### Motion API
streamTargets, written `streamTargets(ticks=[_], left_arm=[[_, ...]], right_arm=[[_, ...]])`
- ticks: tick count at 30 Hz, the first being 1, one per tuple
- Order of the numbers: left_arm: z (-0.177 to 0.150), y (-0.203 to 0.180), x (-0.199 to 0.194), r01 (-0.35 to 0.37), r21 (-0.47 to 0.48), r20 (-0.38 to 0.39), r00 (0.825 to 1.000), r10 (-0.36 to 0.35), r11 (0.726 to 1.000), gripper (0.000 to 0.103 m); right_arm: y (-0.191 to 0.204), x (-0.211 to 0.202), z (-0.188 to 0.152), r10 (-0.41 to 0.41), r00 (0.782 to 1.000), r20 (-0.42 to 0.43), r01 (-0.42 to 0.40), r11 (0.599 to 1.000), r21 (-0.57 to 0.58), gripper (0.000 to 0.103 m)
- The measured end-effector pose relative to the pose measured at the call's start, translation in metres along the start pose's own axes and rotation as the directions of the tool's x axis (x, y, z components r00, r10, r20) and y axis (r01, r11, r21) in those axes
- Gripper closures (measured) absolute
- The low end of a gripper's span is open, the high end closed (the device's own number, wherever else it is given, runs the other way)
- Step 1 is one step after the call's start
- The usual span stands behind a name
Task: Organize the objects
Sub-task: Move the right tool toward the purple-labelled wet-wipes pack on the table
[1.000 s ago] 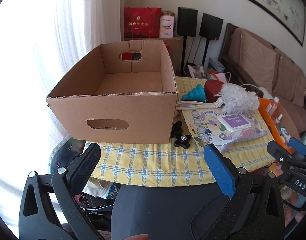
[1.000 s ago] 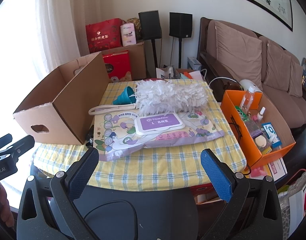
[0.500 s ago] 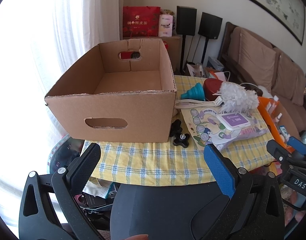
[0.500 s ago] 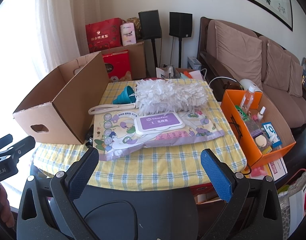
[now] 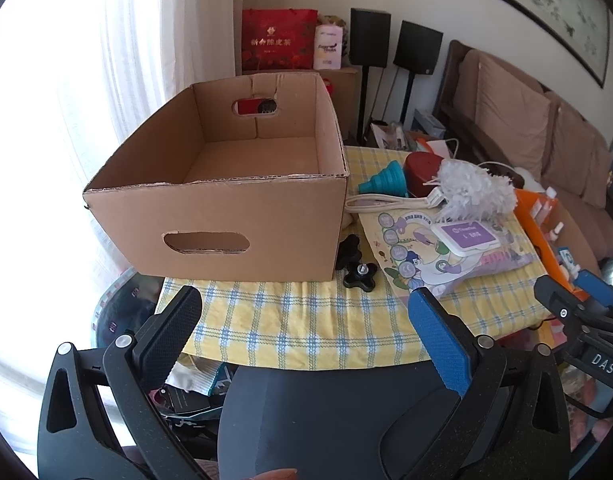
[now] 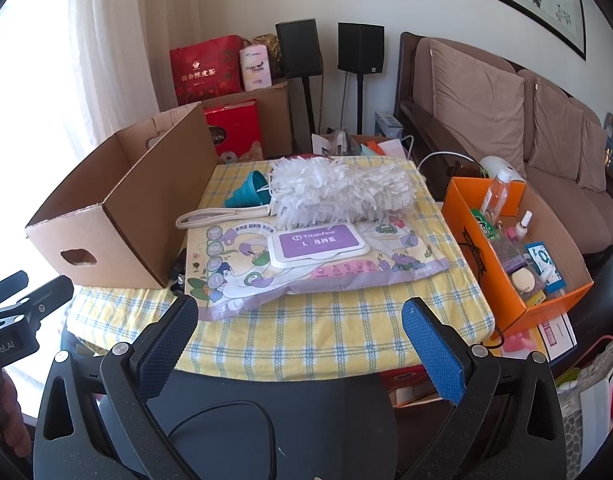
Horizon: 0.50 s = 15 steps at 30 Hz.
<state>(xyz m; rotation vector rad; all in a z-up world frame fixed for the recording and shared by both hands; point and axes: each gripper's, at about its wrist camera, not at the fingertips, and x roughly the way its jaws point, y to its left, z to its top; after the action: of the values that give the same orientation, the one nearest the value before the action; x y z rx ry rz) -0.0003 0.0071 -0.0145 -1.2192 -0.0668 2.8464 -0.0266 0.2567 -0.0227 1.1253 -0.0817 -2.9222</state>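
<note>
Yellow checked cloth (image 5: 290,320) covers the table, with a sofa (image 6: 506,120) and two speakers (image 6: 330,48) behind it. On the left of the cloth stands an open cardboard box (image 5: 234,216), nothing visible inside it. Beside its right wall lie two black knobs (image 5: 358,272), and next to them a flat wipes pack (image 6: 318,256) with a purple lid. A white duster (image 6: 338,192) rests behind the pack, touching its far edge, with a teal funnel (image 6: 246,190) just left of the duster head. An orange box (image 6: 518,248) of small bottles sits off the table's right edge.

The left gripper (image 5: 302,324) hangs before the near table edge, fingers wide apart and holding nothing. The right gripper (image 6: 298,328) does the same in front of the pack, likewise spread wide.

Against the frames a second ago, little differs: the left view has shifted slightly, the box sitting a touch higher, while the right view matches.
</note>
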Motion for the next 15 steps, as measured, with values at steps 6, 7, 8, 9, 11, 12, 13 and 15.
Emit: streamTargets(ticks=[6,7,8,9,11,12,13,15], left_arm=[[0.0,-0.003,0.003,-0.007,0.016,-0.004,1.0,0.007,1.0,0.0],[-0.001,-0.003,0.004,-0.012,0.021,-0.004,1.0,0.012,1.0,0.0],[-0.001,-0.004,0.006,-0.014,0.025,-0.005,1.0,0.014,1.0,0.0],[-0.001,-0.004,0.008,-0.015,0.029,-0.006,1.0,0.015,0.999,0.0],[-0.002,-0.005,0.011,-0.001,0.029,-0.01,1.0,0.001,1.0,0.0],[-0.003,-0.004,0.013,0.015,0.027,-0.012,1.0,-0.015,1.0,0.0],[-0.003,-0.004,0.015,0.029,0.024,-0.014,1.0,-0.028,0.999,0.0],[-0.004,-0.003,0.02,0.07,0.019,-0.023,0.997,-0.07,0.997,0.0]], right_arm=[[-0.006,0.005,-0.004,-0.004,1.0,-0.005,0.004,1.0,0.01,0.0],[-0.007,0.005,-0.004,-0.005,1.0,-0.006,0.005,1.0,0.013,0.0],[-0.009,0.006,-0.004,-0.006,1.0,-0.007,0.006,1.0,0.016,0.0],[-0.01,0.007,-0.004,-0.007,1.0,-0.009,0.008,1.0,0.019,0.0],[-0.014,0.008,-0.004,-0.012,1.0,-0.012,0.012,1.0,0.024,0.0],[-0.015,0.009,-0.003,-0.015,1.0,-0.013,0.015,1.0,0.026,0.0],[-0.017,0.01,-0.003,-0.018,1.0,-0.014,0.018,0.999,0.028,0.0],[-0.022,0.012,-0.002,-0.025,1.0,-0.016,0.026,0.999,0.037,0.0]])
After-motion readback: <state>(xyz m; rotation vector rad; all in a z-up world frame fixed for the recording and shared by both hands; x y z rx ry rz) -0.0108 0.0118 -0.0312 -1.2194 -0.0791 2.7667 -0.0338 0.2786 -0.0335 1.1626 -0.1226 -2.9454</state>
